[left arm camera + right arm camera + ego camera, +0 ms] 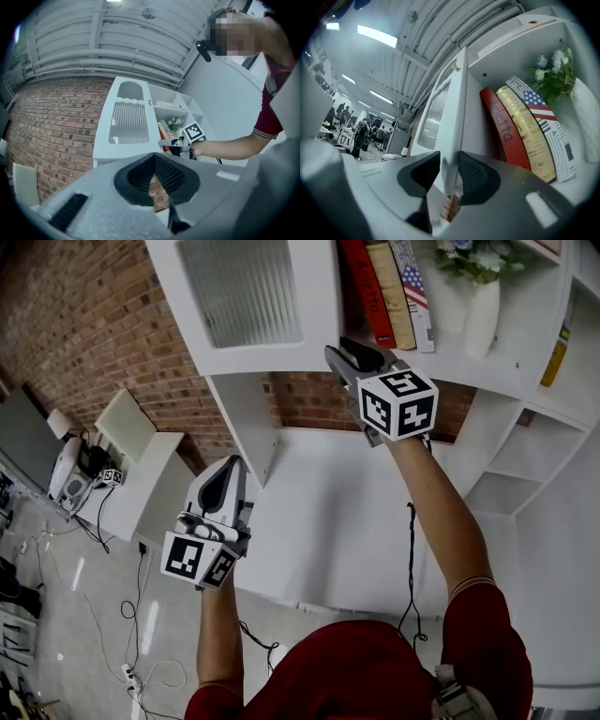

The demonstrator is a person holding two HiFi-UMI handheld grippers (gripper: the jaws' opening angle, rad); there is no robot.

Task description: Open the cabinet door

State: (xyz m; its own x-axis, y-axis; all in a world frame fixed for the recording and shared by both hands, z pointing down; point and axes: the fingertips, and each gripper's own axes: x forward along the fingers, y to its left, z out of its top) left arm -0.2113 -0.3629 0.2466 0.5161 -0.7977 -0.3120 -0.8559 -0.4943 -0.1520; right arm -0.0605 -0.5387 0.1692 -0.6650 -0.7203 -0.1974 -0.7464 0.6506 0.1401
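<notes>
Though the right tool (449,165) sits at the free edge of the cabinet door (248,296), it has no hold on it. Its jaws stand apart, one either side of the panel's edge, with a gap showing on the outer side. It is released, not gripping.

- Door: a white frame with a ribbed glass pane. It is swung out from the cabinet, seen nearly edge-on in the right gripper view, and stands to the left of the compartment it covered.
- The compartment is exposed, with a row of books (389,292) leaning on the shelf (469,367) and a white vase (480,315) of flowers beside them.
- Left tool (231,470): low and well apart from the door, over the white desk (328,521). Its jaws are clenched together on nothing, and it plays no part.

Judgement: the opening looks essentially done. What may be left is a further swing if full travel is wanted, then drawing the right tool clear of the edge without nudging the door back.
</notes>
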